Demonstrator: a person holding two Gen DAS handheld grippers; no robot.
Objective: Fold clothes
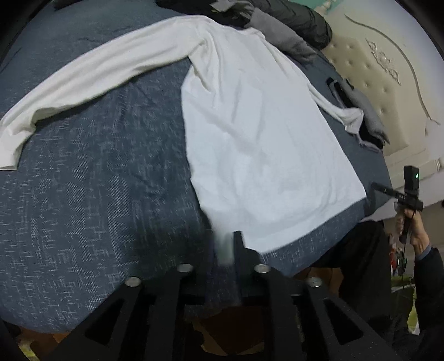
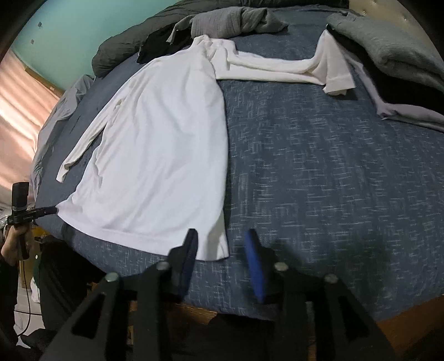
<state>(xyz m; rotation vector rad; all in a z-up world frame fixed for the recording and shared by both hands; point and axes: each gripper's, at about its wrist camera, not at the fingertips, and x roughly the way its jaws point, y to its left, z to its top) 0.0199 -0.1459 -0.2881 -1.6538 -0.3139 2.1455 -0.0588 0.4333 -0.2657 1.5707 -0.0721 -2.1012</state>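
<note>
Both grippers angled steeply down at white shirt [image 2: 155, 155] hem; jaws parted, empty.

One white shirt [image 1: 258, 133], two grippers [image 2: 222, 250], one bed [image 2: 319, 172].

place: home bedroom; evidence: bed [image 2: 333, 166] in blue cover; tufted headboard [image 1: 369, 77]; heaped clothes [image 2: 236, 20]

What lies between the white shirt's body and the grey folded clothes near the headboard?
In the right wrist view, only bare blue bedspread lies between the white shirt and the grey clothes, except the shirt's sleeve stretched across the far end.
</note>
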